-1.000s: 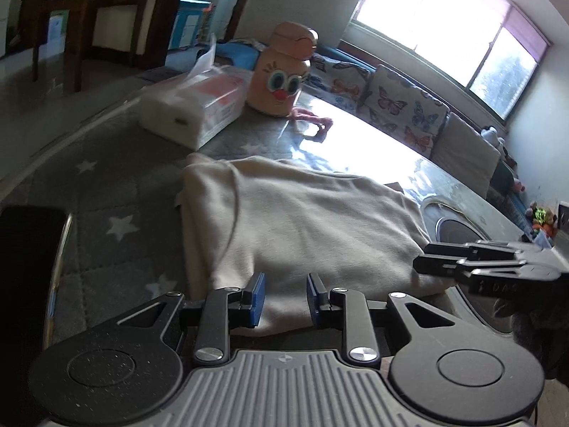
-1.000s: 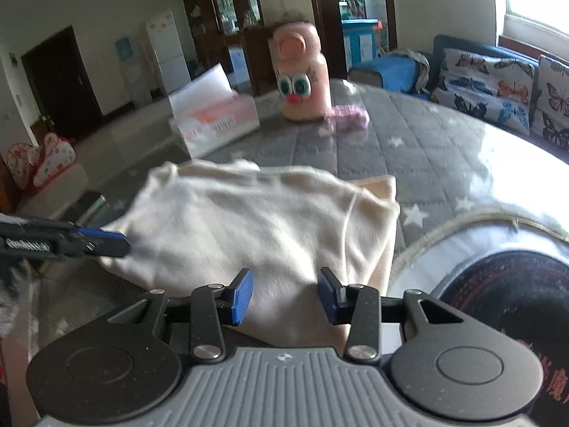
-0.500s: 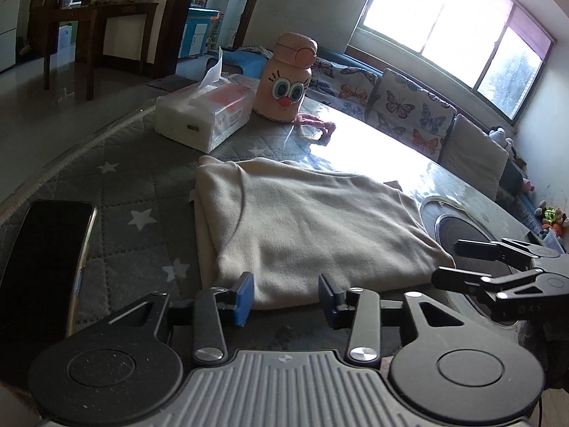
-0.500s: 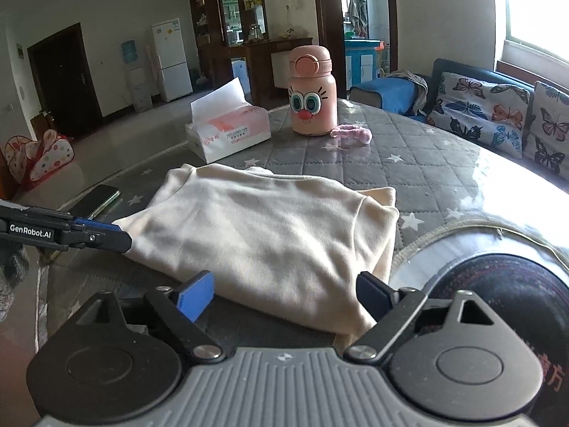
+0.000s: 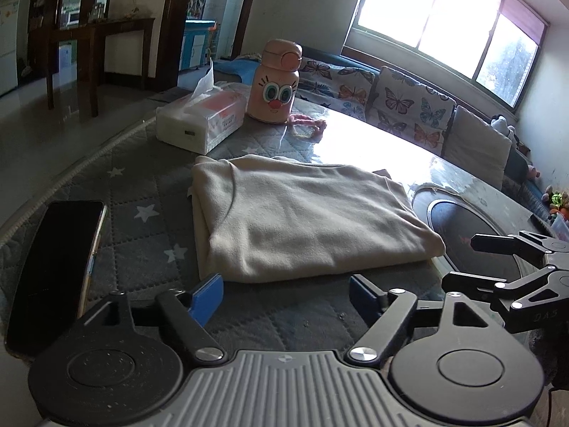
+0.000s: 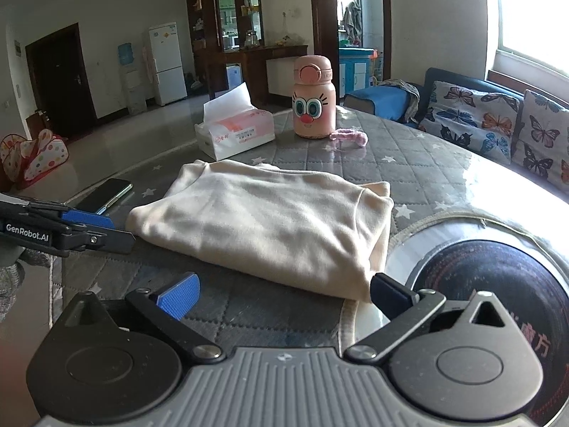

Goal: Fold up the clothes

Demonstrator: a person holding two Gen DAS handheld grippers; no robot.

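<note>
You have just let go. A second ago both pairs of tongs sat nearly closed at the near hem of the cream garment [image 5: 302, 217]; now both stand wide open and drawn back, with nothing in them. The garment lies as a neat folded stack in the middle of the grey star-quilted table [image 5: 142, 185], near hem doubled under, so the fold looks set down and complete, though whether another fold is meant you cannot tell from this.

Going left to right in your left-hand view: a dark phone [image 5: 53, 270] lies flat at the table's left edge, well apart from the garment. Your left gripper [image 5: 286, 291] is low in the middle, its blue pads spread just short of the near hem. Behind the garment stand a tissue box [image 5: 201, 121] and a pink cartoon-faced bottle [image 5: 275, 87]. At the far right your right gripper [image 5: 458, 259] pokes in, fingers apart, over a round dark inset plate [image 5: 473, 227].

Your right-hand view adds what the left misses: the garment's right edge, where a seam and stacked layers [image 6: 377, 235] show the folded thickness, and the left gripper's side, open and clear of the cloth.
</note>
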